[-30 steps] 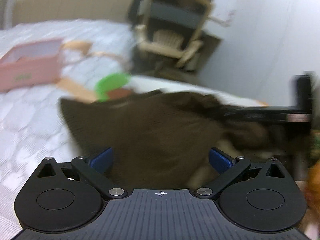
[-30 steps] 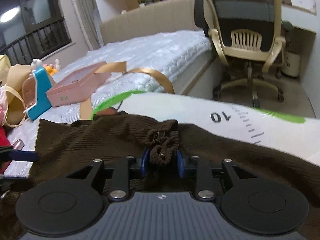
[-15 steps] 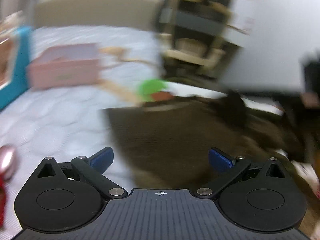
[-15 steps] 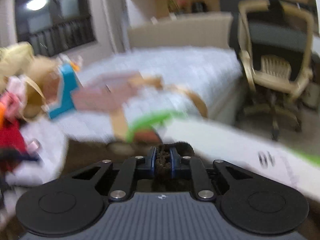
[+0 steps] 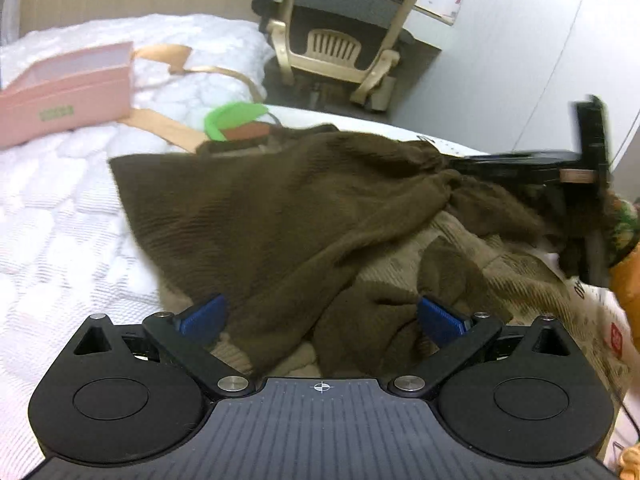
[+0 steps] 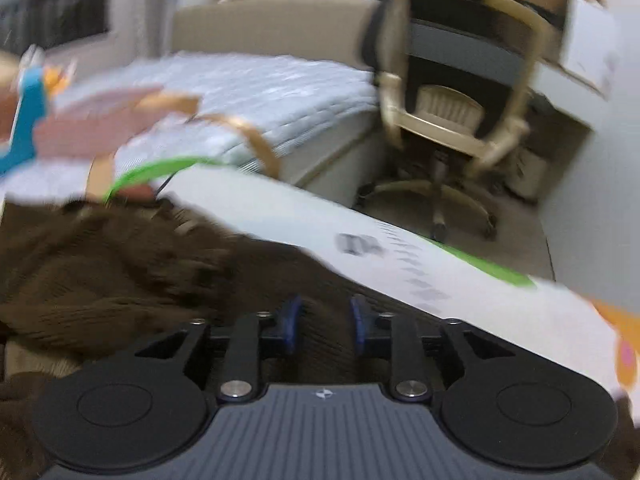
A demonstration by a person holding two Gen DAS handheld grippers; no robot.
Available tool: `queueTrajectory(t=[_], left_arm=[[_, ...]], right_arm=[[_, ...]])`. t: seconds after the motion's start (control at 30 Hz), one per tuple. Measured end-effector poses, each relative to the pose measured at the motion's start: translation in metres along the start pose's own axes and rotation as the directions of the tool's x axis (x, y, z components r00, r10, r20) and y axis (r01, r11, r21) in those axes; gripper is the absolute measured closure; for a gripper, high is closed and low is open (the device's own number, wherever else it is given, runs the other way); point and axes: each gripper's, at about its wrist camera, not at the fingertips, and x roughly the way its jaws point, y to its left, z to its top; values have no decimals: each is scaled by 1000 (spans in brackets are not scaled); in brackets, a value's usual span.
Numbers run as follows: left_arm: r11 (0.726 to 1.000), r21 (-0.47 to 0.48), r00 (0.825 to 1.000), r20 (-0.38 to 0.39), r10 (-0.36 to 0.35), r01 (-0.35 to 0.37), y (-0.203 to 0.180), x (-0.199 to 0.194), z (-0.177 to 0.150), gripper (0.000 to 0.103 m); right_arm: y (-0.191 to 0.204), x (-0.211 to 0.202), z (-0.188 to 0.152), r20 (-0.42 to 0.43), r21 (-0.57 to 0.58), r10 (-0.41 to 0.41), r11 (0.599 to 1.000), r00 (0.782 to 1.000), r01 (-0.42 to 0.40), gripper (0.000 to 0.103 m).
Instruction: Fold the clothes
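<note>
Left wrist view: left gripper (image 5: 322, 316), blue pads (image 5: 202, 315) spread wide, nothing between them, poised over the clothes. Brown knit garment (image 5: 280, 208) at centre, rumpled, lying on the white quilted bed (image 5: 52, 232); a lighter beige ribbed garment (image 5: 516, 276) under it toward 4 o'clock. Pink box (image 5: 64, 96) at 10 o'clock, tan ribbon (image 5: 160, 120) beside it. Green-edged white mat (image 5: 234, 114) at 12 o'clock behind the brown knit. Office chair (image 5: 340, 36) at 12 to 1 o'clock. Second tool, dark, at 3 o'clock, reaching into the brown fabric.

Right wrist view, blurred: right gripper (image 6: 324, 322), pads set narrow with a gap showing; brown knit lies at and below them, though whether it is pinched cannot be told. Brown knit spreads toward 9 o'clock; white mat with printed marks runs 11 to 3 o'clock.
</note>
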Motion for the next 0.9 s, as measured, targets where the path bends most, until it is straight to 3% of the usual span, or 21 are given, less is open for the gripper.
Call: queueTrajectory(t=[0.03, 0.1, 0.2, 0.27, 0.33, 0.4, 0.43, 0.47, 0.5, 0.57, 0.67, 0.77, 0.9], left_arm=[[1000, -7, 1000, 14, 13, -13, -3, -2, 2, 0], [999, -33, 998, 51, 28, -26, -8, -5, 7, 0], [996, -89, 993, 115, 25, -15, -12, -8, 16, 0], [994, -113, 989, 145, 16, 1, -15, -7, 22, 0], [992, -123, 988, 155, 13, 6, -18, -5, 26, 0], [992, -129, 988, 157, 13, 7, -22, -5, 27, 0], [991, -132, 987, 158, 14, 7, -23, -6, 27, 0], [991, -134, 987, 158, 18, 4, -22, -10, 26, 0], [991, -137, 987, 161, 25, -2, -20, -13, 24, 0], [990, -142, 984, 170, 47, -23, -13, -22, 19, 0], [986, -158, 980, 180, 82, -53, 1, -34, 14, 0], [979, -196, 977, 191, 99, -61, 16, -41, 9, 0], [971, -236, 976, 201, 84, -35, 23, -45, 4, 0]], right_arm=[[-19, -17, -2, 31, 46, -5, 999, 1000, 4, 60], [-58, -52, -9, 106, 134, -45, 991, 993, 30, 31], [-118, -85, -26, 129, 298, -144, 949, 981, 100, 27], [-150, -92, -42, 99, 402, -181, 907, 979, 127, 27], [-163, -89, -60, 55, 468, -168, 875, 984, 123, 26], [-162, -78, -75, 23, 485, -137, 868, 990, 109, 27], [-155, -71, -79, 10, 470, -121, 877, 993, 102, 27], [-148, -64, -84, -3, 454, -105, 886, 994, 95, 38], [-137, -57, -84, -18, 410, -107, 906, 994, 105, 68], [-106, -55, -66, 1, 273, -139, 953, 990, 134, 90], [-51, -85, -6, 160, 139, -22, 990, 987, 0, 91], [17, -111, 58, 283, -49, 155, 988, 947, -147, 91], [109, -102, 101, 253, -213, 377, 920, 891, -329, 91]])
